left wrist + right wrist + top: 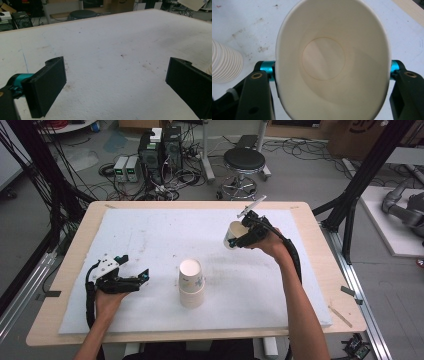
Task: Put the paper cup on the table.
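Forearms enter from the near edge of the high view, each hand carrying 1 gripper over a white foam sheet (165,230) that covers the wooden table (70,255). At the right, far side, the right gripper (246,233) holds a paper cup (234,235) lifted off the sheet and tipped on its side, mouth turned toward the left and near side. Its jaws are clamped on the cup's wall from 2 sides; the right gripper view looks straight into the cup (332,57), whose rim is squeezed into an oval between the 2 black jaws, the round base plain at the bottom. The cup's near rim is cut off by the lower frame edge there, and the pads themselves sit hidden behind the cup wall.

Near the middle of the sheet stands a stack of paper cups (191,283), upside down, with a faint printed pattern too small to read. A ribbed slice of that stack (224,63) shows at the left edge of the right gripper view, cut off by the frame.

At the near left, the left gripper (131,279) hovers low over the sheet, well apart from the stack, jaws spread wide with nothing between them. In the left gripper view its jaws (115,82) frame bare, speckled foam; the right jaw is clipped by the frame edge.
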A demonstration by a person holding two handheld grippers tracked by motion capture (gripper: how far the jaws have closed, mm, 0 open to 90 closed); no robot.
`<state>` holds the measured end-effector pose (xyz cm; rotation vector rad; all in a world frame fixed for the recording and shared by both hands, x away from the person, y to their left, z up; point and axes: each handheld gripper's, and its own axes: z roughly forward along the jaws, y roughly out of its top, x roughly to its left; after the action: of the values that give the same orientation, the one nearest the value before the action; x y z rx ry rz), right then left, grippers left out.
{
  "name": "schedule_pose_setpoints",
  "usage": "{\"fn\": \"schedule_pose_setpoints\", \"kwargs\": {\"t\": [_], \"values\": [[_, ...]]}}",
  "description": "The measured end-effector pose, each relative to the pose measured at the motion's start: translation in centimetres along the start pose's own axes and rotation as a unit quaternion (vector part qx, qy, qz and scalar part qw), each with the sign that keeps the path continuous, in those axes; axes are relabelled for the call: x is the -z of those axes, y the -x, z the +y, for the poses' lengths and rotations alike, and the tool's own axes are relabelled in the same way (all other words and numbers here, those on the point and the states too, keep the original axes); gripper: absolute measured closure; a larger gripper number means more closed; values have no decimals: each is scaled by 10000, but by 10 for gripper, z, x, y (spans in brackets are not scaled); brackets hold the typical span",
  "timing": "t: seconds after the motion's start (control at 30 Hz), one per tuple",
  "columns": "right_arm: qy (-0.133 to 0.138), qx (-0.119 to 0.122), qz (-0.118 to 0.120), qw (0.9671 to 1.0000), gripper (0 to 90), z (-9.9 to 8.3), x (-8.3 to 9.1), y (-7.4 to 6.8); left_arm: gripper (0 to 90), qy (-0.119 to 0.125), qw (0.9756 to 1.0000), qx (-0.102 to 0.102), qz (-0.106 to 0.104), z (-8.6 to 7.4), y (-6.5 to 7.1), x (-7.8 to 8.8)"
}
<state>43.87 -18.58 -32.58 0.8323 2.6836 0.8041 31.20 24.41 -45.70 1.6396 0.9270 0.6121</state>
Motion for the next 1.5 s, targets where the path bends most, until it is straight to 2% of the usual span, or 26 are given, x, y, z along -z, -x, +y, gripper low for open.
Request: {"fn": "schedule_pose_setpoints", "kwargs": {"t": [0.53,1.03,1.5], "values": [[-165,-39,2,9999,340,-6,-12,1,32,78,10000,3,-46,1,1,1],[-698,124,-171,9973,340,-4,-35,-7,32,119,9999,39,-110,1,2,2],[-1092,222,-157,9936,339,-1,-57,-12,31,106,9998,51,-169,1,2,3]]}}
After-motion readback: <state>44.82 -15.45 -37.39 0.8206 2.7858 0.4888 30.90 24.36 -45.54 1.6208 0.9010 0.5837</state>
